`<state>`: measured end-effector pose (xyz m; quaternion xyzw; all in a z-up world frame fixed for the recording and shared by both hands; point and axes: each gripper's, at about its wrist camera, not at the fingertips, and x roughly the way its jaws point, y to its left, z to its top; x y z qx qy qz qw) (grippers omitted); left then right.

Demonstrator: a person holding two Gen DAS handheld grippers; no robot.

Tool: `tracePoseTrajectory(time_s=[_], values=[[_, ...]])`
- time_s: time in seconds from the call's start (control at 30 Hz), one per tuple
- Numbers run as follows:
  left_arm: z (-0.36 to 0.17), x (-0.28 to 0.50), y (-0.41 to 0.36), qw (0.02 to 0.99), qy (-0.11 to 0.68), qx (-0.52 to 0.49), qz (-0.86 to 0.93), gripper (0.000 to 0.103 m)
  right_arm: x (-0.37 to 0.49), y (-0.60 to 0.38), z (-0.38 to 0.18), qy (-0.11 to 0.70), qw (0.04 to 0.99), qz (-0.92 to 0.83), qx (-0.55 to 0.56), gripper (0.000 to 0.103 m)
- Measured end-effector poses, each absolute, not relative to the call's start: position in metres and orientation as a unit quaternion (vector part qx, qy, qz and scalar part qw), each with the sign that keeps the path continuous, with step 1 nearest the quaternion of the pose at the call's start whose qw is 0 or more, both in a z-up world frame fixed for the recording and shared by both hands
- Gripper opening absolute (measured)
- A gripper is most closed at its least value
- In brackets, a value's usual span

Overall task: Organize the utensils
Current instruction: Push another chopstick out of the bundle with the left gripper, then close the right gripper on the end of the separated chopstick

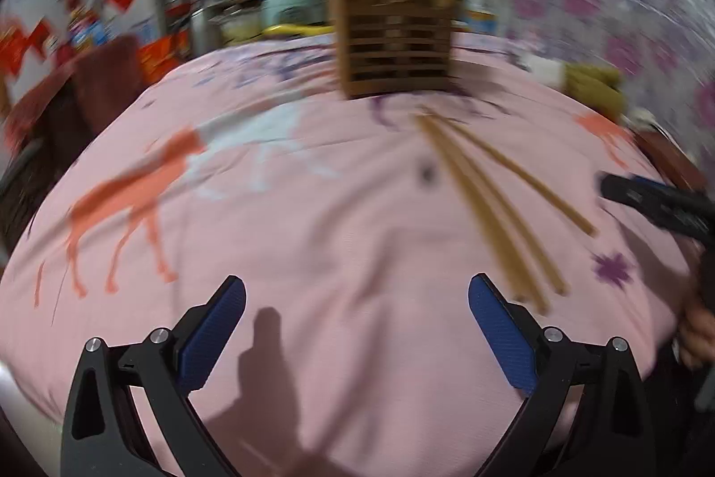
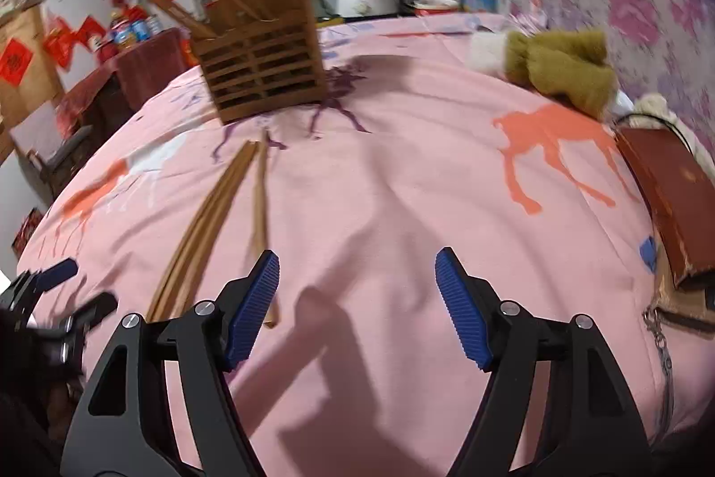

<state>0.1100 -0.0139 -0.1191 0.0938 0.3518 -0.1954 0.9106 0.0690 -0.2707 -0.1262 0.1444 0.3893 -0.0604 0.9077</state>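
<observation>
Chopsticks [image 2: 210, 222] lie loose on the pink cloth [image 2: 380, 208] before the wooden holder [image 2: 263, 70]; light, stiff, slippery-looking, best pinched mid-length. Left gripper [image 1: 357, 325] and right gripper [image 2: 357, 298] both gape empty.

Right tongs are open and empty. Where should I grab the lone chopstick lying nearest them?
Grip the lone chopstick near its middle, from above, right tongs straddling its width. It lies flat on the pink cloth, slightly apart from the bundle, so there's likely room for a finger either side.
</observation>
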Motion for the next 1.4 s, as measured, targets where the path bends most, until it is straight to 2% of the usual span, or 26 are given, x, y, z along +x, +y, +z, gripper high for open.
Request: tracePoseTrajectory(time_s=[0.2, 0.53, 0.6, 0.7, 0.77, 0.93, 1.03, 1.13, 1.23, 1.3, 1.4], values=[[-0.127, 0.103, -0.040, 0.895, 0.354, 0.141, -0.232, 0.098, 0.071, -0.279, -0.133, 0.400, 0.897, -0.060, 0.181, 0.071], [-0.129, 0.122, -0.044, 0.891, 0.378, 0.131, -0.212, 0.099, 0.071, -0.279, -0.133, 0.398, 0.897, -0.063, 0.180, 0.071], [-0.127, 0.140, -0.027, 0.903, 0.390, 0.109, -0.145, 0.099, 0.071, -0.280, -0.133, 0.398, 0.897, -0.064, 0.182, 0.071], [-0.125, 0.161, 0.021, 0.901, 0.419, 0.019, -0.110, 0.098, 0.070, -0.279, -0.133, 0.396, 0.898, -0.063, 0.180, 0.071], [-0.116, 0.157, 0.034, 0.908, 0.404, 0.004, -0.112, 0.098, 0.070, -0.279, -0.132, 0.395, 0.899, -0.062, 0.178, 0.071], [-0.100, 0.133, 0.015, 0.921, 0.352, 0.045, -0.161, 0.097, 0.070, -0.276, -0.131, 0.392, 0.902, -0.060, 0.170, 0.071], [-0.106, 0.120, -0.012, 0.919, 0.335, 0.105, -0.177, 0.090, 0.070, -0.276, -0.131, 0.392, 0.902, -0.059, 0.171, 0.071], [-0.115, 0.117, -0.025, 0.912, 0.343, 0.121, -0.187, 0.079, 0.070, -0.276, -0.130, 0.391, 0.902, -0.058, 0.173, 0.071], [-0.121, 0.126, -0.022, 0.907, 0.359, 0.107, -0.194, 0.062, 0.070, -0.274, -0.130, 0.390, 0.903, -0.055, 0.169, 0.071], [-0.125, 0.134, -0.016, 0.899, 0.376, 0.084, -0.207, 0.046, 0.070, -0.273, -0.130, 0.389, 0.904, -0.053, 0.167, 0.071], [-0.127, 0.136, -0.010, 0.899, 0.376, 0.069, -0.213, 0.042, 0.069, -0.271, -0.129, 0.387, 0.906, -0.050, 0.163, 0.071]])
